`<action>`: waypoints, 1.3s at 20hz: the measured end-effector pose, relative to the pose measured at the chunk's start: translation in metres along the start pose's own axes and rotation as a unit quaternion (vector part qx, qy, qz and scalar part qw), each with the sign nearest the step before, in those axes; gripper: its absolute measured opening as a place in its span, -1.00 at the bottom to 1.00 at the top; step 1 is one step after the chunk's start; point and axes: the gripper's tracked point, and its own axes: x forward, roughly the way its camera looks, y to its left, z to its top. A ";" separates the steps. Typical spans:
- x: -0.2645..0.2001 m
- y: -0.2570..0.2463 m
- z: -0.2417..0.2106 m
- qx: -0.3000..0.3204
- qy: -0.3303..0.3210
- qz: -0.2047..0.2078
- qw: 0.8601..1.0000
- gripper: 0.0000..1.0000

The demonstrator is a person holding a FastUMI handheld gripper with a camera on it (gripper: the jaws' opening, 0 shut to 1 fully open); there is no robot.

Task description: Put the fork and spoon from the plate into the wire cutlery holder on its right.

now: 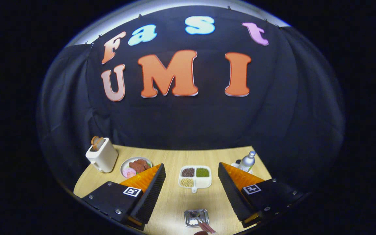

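Observation:
My gripper (191, 165) is open and held above a wooden table (171, 202), with nothing between its fingers. Between the fingertips, a little beyond them, lies a white divided dish (195, 177) holding dark, green and pale grains. A round plate (132, 164) with brown pieces and pink slices of food sits just past the left finger; I see no cutlery on it. Close below me, between the finger bases, a small metal tray (196, 218) holds some white powder and a thin pinkish handle (205, 227).
A white toaster (102, 158) with a slice sticking out stands at the table's far left corner. A silver bottle (247, 161) stands behind the right finger. Black cloth walls close the table at the back and sides.

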 end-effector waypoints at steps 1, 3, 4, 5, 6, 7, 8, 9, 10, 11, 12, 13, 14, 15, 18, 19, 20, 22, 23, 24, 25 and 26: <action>-0.004 0.000 0.012 0.000 -0.030 -0.012 0.999 0.94; -0.011 0.000 0.033 -0.002 -0.077 -0.030 0.997 0.94; -0.019 -0.003 0.043 -0.003 -0.095 -0.036 0.995 0.94; -0.025 -0.005 0.047 -0.006 -0.107 -0.042 0.993 0.94; -0.029 -0.009 0.050 -0.008 -0.118 -0.051 0.992 0.93; -0.034 -0.010 0.049 -0.009 -0.127 -0.055 0.990 0.93; -0.035 -0.008 0.048 -0.011 -0.135 -0.060 0.989 0.93; -0.036 -0.008 0.046 -0.010 -0.139 -0.064 0.988 0.93; -0.038 -0.009 0.044 -0.008 -0.141 -0.067 0.988 0.93; -0.038 -0.006 0.041 -0.003 -0.141 -0.065 0.988 0.94; -0.040 -0.003 0.041 0.000 -0.145 -0.061 0.988 0.95; -0.041 0.001 0.042 0.001 -0.148 -0.055 0.987 0.95; -0.042 0.004 0.042 -0.002 -0.153 -0.052 0.987 0.95; -0.044 0.006 0.045 -0.007 -0.159 -0.049 0.986 0.95; -0.047 0.014 0.051 -0.014 -0.168 -0.039 0.985 0.95; -0.049 0.018 0.052 -0.014 -0.170 -0.032 0.985 0.95; -0.049 0.022 0.053 -0.016 -0.172 -0.029 0.984 0.95; -0.049 0.025 0.056 -0.025 -0.177 -0.025 0.984 0.96; -0.049 0.026 0.056 -0.029 -0.178 -0.025 0.983 0.96; -0.049 0.030 0.057 -0.032 -0.179 -0.021 0.983 0.96; -0.049 0.032 0.057 -0.032 -0.179 -0.018 0.983 0.96; -0.048 0.035 0.057 -0.032 -0.178 -0.013 0.984 0.96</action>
